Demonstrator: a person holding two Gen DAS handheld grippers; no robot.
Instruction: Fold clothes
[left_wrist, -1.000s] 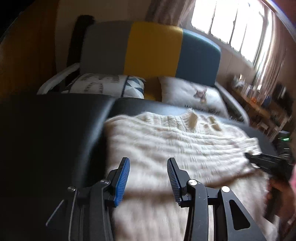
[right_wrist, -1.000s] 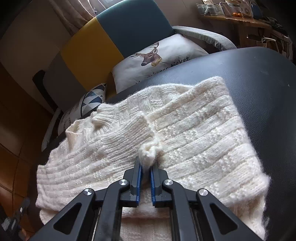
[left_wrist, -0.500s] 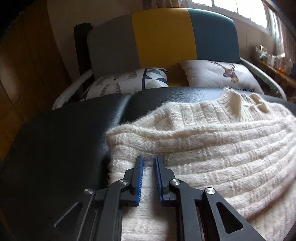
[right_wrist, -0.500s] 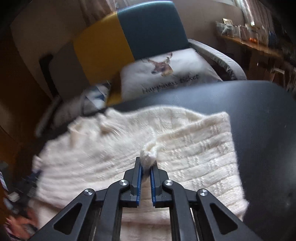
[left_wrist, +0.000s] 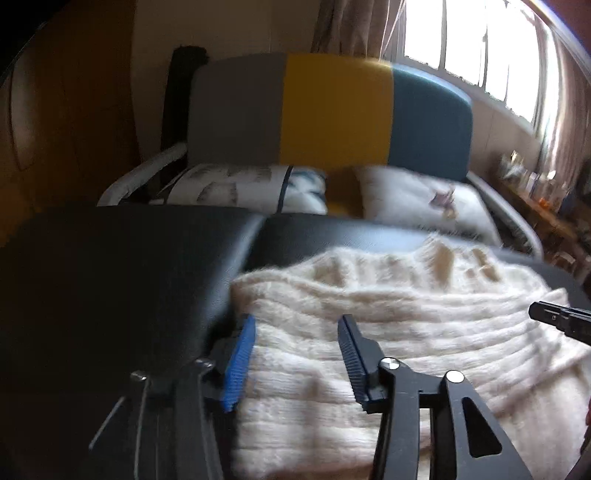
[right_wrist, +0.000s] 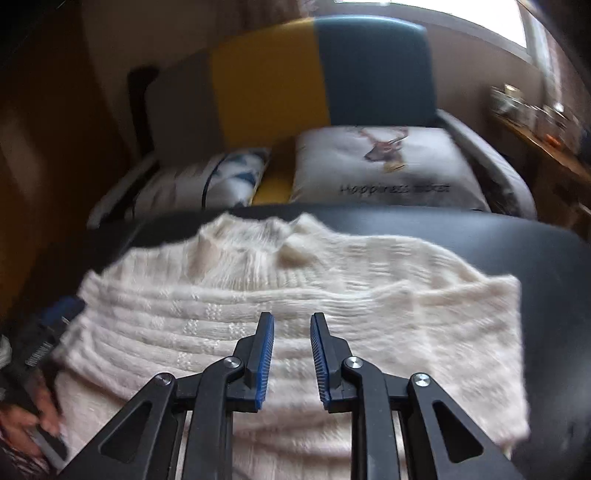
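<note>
The cream knitted sweater (right_wrist: 295, 317) is spread flat on the black padded tabletop (right_wrist: 546, 258), its collar turned toward the far edge and its knit rows running side to side, so that its long axis in both wrist views lies across the line the tools point along

The left tool (left_wrist: 295, 363) is seen over the sweater's left margin: its blue-padded finger lines up with that edge and the other finger stands over the knit. Its jaws are opening, and no fabric is seen pinched between them. The right tool (right_wrist: 291, 360) is held above the middle of the garment, nearer the near hem than the collar; its jaws are opening too, the gap being narrow and empty

A fold of the left side inward is judged likeliest, and the left tool is the nearer to that edge. Bare tabletop is left to the left of the sweater and to its right, where the side edge stops well short of the tabletop's rim; beyond the collar only a narrow black strip is left before the cushions (right_wrist: 384, 166) of the sofa (right_wrist: 373, 66)
</note>
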